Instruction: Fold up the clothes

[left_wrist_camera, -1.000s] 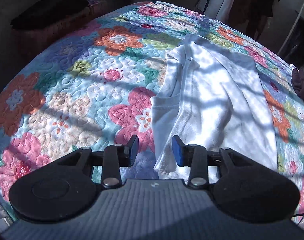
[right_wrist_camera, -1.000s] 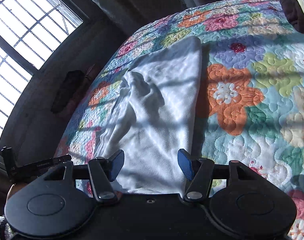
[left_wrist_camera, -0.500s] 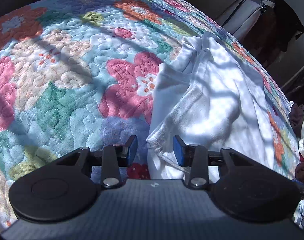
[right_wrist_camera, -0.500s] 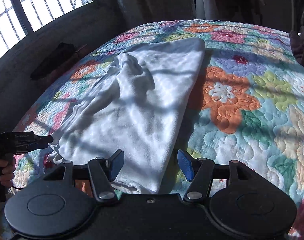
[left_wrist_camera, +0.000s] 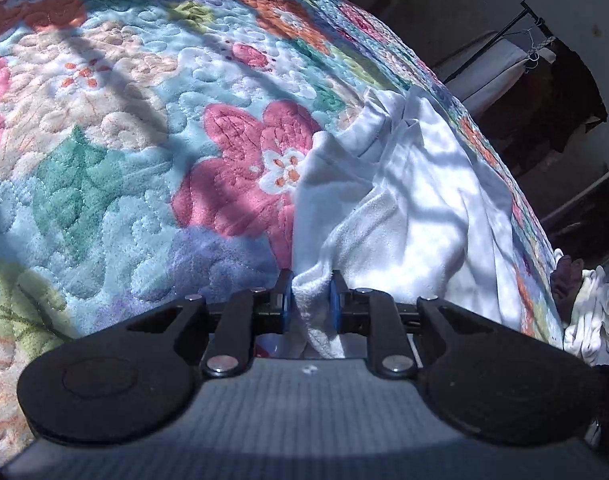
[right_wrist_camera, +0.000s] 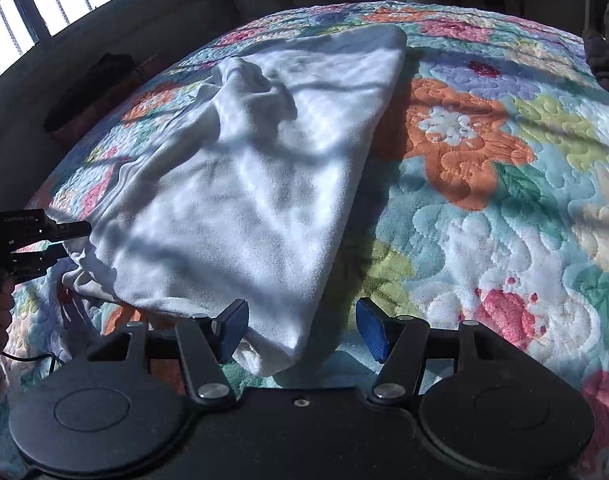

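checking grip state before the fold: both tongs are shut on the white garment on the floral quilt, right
Not quite. Only the left tongs are shut on the white garment. The right wrist view shows the right tongs open, their blue pads spread either side of the garment's near corner. The floral quilt part is right.

Bedroom, floral quilted bed point(left_wrist_camera: 152, 152), clothes rack point(left_wrist_camera: 504, 40)

floral quilted bed point(right_wrist_camera: 484, 184), white garment point(right_wrist_camera: 244, 184) lying on it
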Demonstrator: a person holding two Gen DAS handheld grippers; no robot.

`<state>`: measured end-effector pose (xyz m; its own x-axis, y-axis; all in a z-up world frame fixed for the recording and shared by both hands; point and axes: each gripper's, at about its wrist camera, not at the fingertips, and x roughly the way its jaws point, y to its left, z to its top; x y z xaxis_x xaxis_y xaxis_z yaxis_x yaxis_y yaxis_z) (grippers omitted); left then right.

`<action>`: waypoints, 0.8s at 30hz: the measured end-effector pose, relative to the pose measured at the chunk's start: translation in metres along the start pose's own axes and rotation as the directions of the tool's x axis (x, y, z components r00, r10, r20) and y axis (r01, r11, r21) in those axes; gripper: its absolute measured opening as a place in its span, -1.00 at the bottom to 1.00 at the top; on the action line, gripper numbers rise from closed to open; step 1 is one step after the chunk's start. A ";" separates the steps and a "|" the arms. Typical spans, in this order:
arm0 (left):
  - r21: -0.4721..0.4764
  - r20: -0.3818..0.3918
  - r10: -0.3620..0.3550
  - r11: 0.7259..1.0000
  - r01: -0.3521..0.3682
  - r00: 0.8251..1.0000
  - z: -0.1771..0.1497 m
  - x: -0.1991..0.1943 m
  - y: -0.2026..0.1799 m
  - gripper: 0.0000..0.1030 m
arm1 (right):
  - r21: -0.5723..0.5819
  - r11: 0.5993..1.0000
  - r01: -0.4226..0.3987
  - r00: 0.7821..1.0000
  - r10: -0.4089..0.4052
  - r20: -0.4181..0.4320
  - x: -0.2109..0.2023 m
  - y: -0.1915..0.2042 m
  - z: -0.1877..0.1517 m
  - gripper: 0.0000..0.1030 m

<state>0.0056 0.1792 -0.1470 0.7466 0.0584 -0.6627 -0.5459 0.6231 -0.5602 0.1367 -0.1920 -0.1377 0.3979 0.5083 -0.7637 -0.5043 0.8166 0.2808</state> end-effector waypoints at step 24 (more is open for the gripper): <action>-0.037 0.043 -0.008 0.999 0.010 0.999 -0.013 -0.059 0.008 -0.86 | -0.078 0.992 0.095 0.993 -0.099 -0.057 0.009 0.002 -0.005 0.27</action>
<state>-0.0476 0.1708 -0.1186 0.7669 0.0871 -0.6359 -0.5524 0.5941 -0.5848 0.1352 -0.1874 -0.1468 0.4015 0.4082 -0.8199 -0.5224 0.8374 0.1611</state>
